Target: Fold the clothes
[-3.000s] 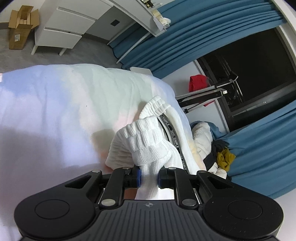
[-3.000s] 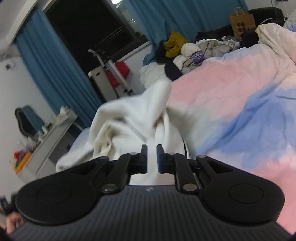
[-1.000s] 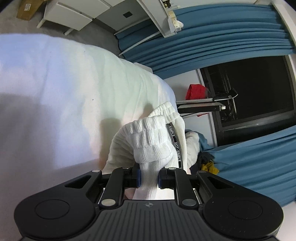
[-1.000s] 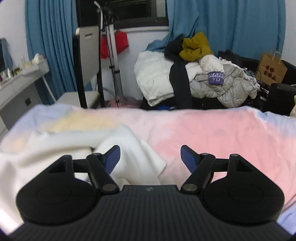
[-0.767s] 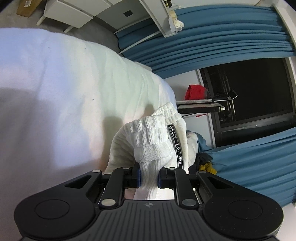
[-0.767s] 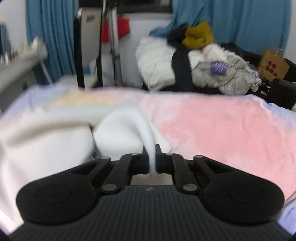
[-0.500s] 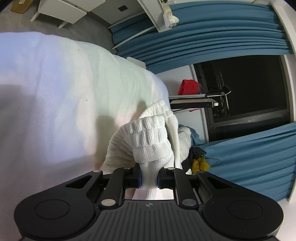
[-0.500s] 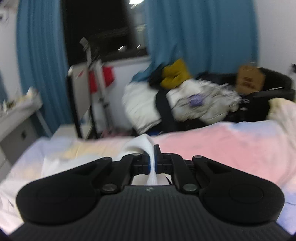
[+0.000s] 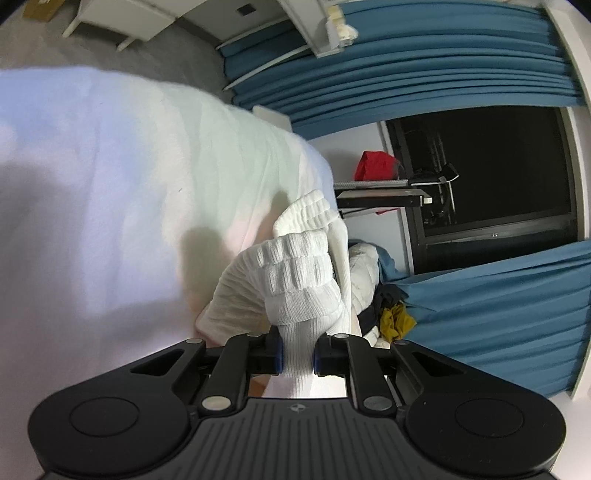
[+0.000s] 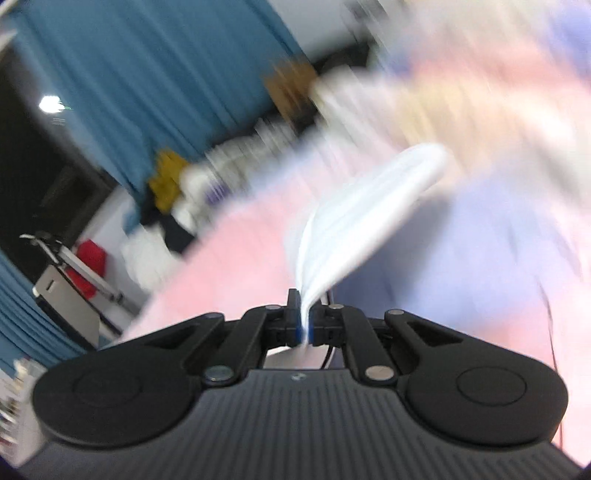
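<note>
The left gripper (image 9: 297,354) is clamped on a thick wad of ribbed white knit, part of the white garment (image 9: 295,280), whose gathered cuffs bunch up just ahead of the blue-padded fingers (image 9: 277,352). The cloth hangs over the pale bed cover (image 9: 110,206); how much of the garment lies below is hidden by the gripper body. A dark strip runs along the garment's right edge, and no lettering on it can be read here.

The right gripper (image 10: 304,326) is pinched tight on a thin fold of white fabric (image 10: 362,229) that fans out and upward from between its fingers. This view is heavily smeared, so the fold's far end and whether it belongs to the same garment cannot be made out. Beneath it spreads a pink and lilac bedspread (image 10: 236,258).

Only the left wrist view shows the grey floor and white furniture (image 9: 122,18) at the top, the blue curtains (image 9: 406,74) and the dark window (image 9: 491,173). Both views catch a red item (image 9: 375,166) by a metal rack and a heap of clothes with a mustard-yellow piece (image 10: 168,184), blurred in the right wrist view.
</note>
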Available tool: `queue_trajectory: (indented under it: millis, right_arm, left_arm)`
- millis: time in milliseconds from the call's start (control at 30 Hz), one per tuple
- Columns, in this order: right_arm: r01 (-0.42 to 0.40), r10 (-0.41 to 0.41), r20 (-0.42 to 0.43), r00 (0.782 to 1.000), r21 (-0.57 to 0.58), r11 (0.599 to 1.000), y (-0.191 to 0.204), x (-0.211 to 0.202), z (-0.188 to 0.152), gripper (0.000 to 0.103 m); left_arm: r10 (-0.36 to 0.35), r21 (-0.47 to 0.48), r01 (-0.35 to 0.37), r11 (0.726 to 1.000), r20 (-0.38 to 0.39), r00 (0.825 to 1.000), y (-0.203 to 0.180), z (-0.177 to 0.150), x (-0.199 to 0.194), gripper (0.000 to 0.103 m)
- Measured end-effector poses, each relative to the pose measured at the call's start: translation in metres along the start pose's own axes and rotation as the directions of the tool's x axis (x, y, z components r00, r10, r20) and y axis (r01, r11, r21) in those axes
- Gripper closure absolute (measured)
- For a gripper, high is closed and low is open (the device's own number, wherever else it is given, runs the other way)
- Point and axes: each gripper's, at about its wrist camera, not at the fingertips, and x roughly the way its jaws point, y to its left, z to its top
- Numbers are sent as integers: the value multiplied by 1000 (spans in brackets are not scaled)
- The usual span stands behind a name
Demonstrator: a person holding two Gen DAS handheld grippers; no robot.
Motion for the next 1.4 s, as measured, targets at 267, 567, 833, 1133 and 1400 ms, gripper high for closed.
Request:
queue_trajectory:
  millis: [267, 567, 833, 1133, 1400]
  right_arm:
    - [-14, 94, -205, 974, 361, 932, -95, 7, -7, 93]
    - [21, 11, -57, 998, 529, 849, -129, 1, -6, 65]
    - [81, -48, -71, 996, 583, 809, -153, 47, -8, 47]
    - [29, -129, 221, 967, 405, 914, -145, 34, 30, 96]
    - [173, -212, 422, 882, 129, 976, -105, -19, 32, 97]
  left_arm:
    - [5, -67, -6, 998, -13, 1000, 4, -6, -14, 88]
    - [69, 28, -70, 997, 31, 997, -9, -12, -12, 88]
    - [111, 108, -118, 987, 65, 992, -22, -16, -8, 88]
    - [74, 23, -75, 997, 31, 997, -7, -10, -7, 88]
    - [6, -56, -5, 998, 18, 1000, 4, -11, -14, 88]
